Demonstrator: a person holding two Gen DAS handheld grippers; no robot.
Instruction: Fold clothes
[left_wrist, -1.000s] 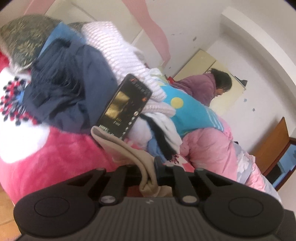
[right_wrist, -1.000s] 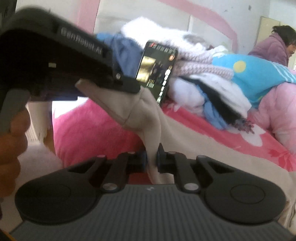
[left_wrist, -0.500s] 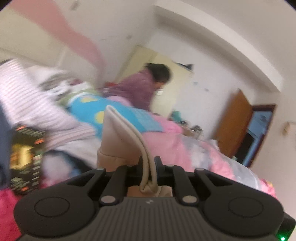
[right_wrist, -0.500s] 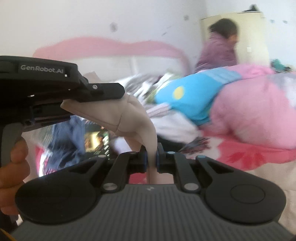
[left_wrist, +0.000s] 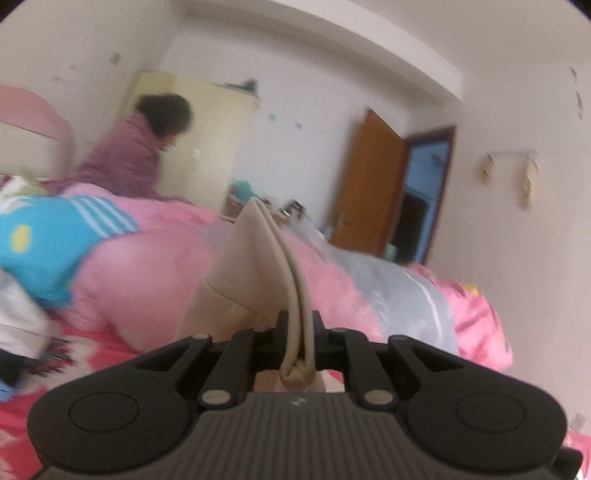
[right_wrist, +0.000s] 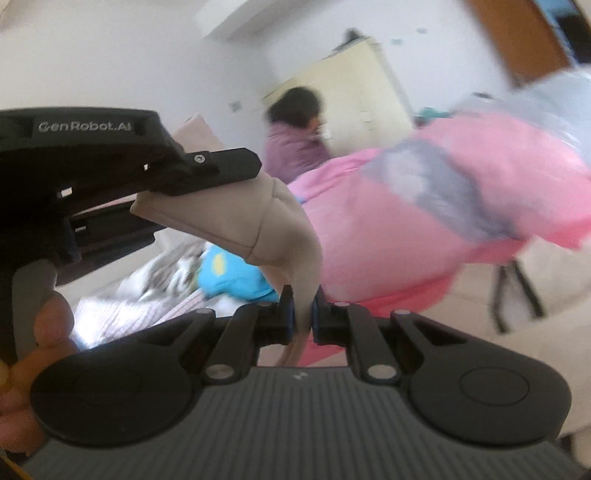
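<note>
Above the bed (left_wrist: 44, 376), one beige garment (left_wrist: 255, 273) hangs in the air between two grippers: the left gripper (left_wrist: 297, 328) has its fingers clenched on a doubled edge of the cloth, and the right gripper (right_wrist: 302, 314) pinches another part of it close by. Both views are smeared with motion blur, so the likeliest trouble is the cloth slipping: each grip takes only a narrow strip of fabric, and a sharp swing or a pull of the grippers apart could drag an edge free and let that side drop onto the bedding. Its hanging part is out of view, so it might also snag or bunch on the pink quilt (right_wrist: 424, 206) unseen. One quilt, one blue cloth (left_wrist: 40, 251) and one person in purple (left_wrist: 129, 162) show beyond; other clothes at the edge are too blurred to count.
</note>
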